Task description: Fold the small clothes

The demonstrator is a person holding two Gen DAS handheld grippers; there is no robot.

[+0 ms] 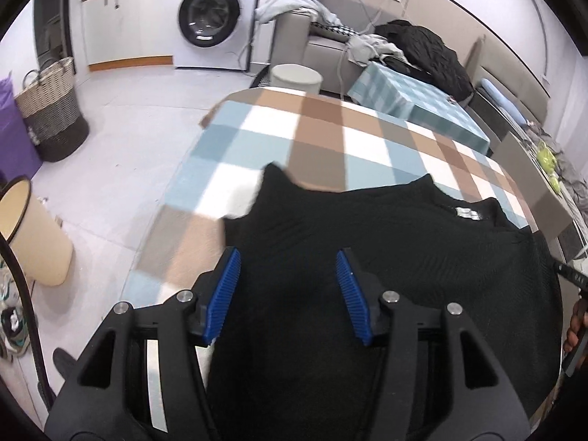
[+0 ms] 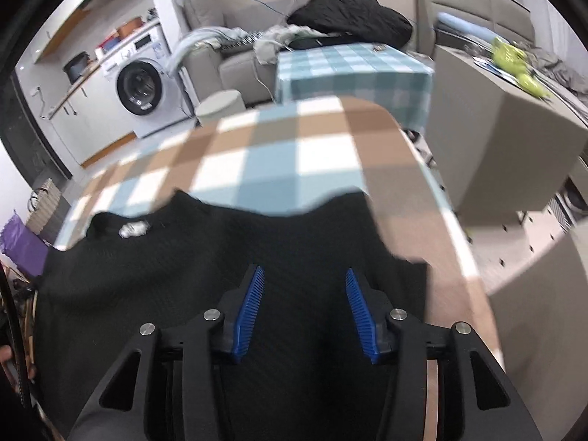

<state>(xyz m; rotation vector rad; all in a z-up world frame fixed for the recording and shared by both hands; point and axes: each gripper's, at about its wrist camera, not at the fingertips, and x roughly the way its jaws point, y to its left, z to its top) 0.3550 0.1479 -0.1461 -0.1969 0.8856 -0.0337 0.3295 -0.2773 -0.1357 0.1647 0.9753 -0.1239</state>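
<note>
I see a black top (image 1: 367,257) lying on the table with the checked cloth (image 1: 294,125), close to the near edge. My left gripper (image 1: 288,275) is over the left part of the top. Its two blue pads (image 1: 224,294) are apart, and nothing is pinched between them; the black cloth just lies under the gap. My right gripper (image 2: 304,297) is over the right part of the same black top (image 2: 220,257). Its blue pads (image 2: 250,308) are apart too, and they do not squeeze anything. The far edge of the top looks wavy and a bit blurry. A small white label (image 2: 134,229) shows near the neck of the top. The far half of the checked cloth (image 2: 275,147) is bare. Behind the table there is a washing machine (image 1: 215,14), a round white stool (image 1: 296,77), and a smaller table with a blue checked cloth (image 1: 415,103). A woven basket (image 1: 51,106) stands on the floor to the left.
</note>
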